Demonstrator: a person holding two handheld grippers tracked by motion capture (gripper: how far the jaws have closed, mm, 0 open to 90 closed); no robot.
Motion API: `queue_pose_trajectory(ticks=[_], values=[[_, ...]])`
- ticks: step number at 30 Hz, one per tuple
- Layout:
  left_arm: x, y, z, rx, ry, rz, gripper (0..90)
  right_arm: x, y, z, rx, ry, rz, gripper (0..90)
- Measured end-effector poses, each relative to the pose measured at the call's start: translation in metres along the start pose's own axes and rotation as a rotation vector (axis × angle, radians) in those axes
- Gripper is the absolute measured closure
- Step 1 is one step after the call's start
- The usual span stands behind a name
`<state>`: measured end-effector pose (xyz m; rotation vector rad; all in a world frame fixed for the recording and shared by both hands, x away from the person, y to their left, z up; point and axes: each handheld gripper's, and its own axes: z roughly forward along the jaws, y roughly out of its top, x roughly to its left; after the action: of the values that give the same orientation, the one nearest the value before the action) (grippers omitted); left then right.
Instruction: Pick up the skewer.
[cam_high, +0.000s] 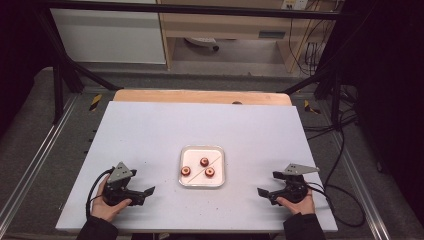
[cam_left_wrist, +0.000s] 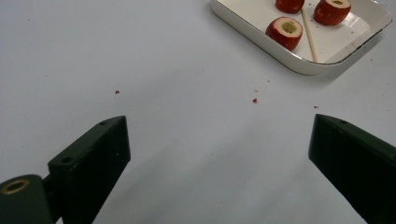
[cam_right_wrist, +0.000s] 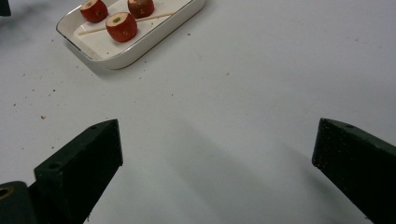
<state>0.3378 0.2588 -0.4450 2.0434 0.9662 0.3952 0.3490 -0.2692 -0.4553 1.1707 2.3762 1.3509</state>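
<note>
A white tray (cam_high: 194, 152) sits in the middle of the white table, nearer the front edge. In it lie three red cored fruits (cam_high: 186, 171) (cam_high: 204, 162) (cam_high: 210, 172) and a thin wooden skewer (cam_high: 216, 159). My left gripper (cam_high: 145, 194) rests on the table to the tray's left, open, with nothing between its jaws. To the tray's right my right gripper (cam_high: 267, 185) is open too, with bare table between its jaws. The left gripper view has the tray (cam_left_wrist: 261, 44) and a fruit (cam_left_wrist: 284, 32) ahead of the left gripper (cam_left_wrist: 218, 126). Ahead of the right gripper (cam_right_wrist: 217, 127) are tray (cam_right_wrist: 140, 49) and skewer (cam_right_wrist: 159, 17).
Small red crumbs (cam_left_wrist: 255, 100) dot the table near the tray. A wooden board (cam_high: 200, 97) runs along the table's far edge. Black frame posts and cables stand beyond and beside the table.
</note>
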Motion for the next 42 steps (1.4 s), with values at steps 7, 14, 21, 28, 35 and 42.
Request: queue_pose_trajectory(ticks=[7, 14, 21, 28, 35, 42], values=[[-0.002, 0.002, 0.001, 0.002, -0.002, 0.006, 4.9, 0.000, 0.000, 0.000, 0.005, 0.000, 0.001, 2.3], [-0.007, 0.007, 0.003, 0.005, 0.000, 0.023, 4.8, 0.001, -0.001, 0.001, 0.006, -0.006, 0.003, 2.3], [-0.011, 0.010, 0.006, 0.015, -0.005, 0.037, 4.5, 0.001, -0.001, 0.002, 0.005, -0.002, 0.002, 2.2], [-0.018, 0.017, 0.009, 0.019, -0.007, 0.045, 5.4, 0.001, -0.001, 0.001, 0.009, -0.009, 0.000, 1.9], [-0.026, 0.024, 0.012, 0.027, -0.008, 0.049, 5.6, 0.001, -0.001, 0.002, 0.017, -0.014, -0.010, 1.7], [-0.036, 0.038, 0.018, 0.038, -0.005, 0.073, 5.9, 0.001, -0.001, 0.002, 0.022, -0.014, -0.014, 1.7]])
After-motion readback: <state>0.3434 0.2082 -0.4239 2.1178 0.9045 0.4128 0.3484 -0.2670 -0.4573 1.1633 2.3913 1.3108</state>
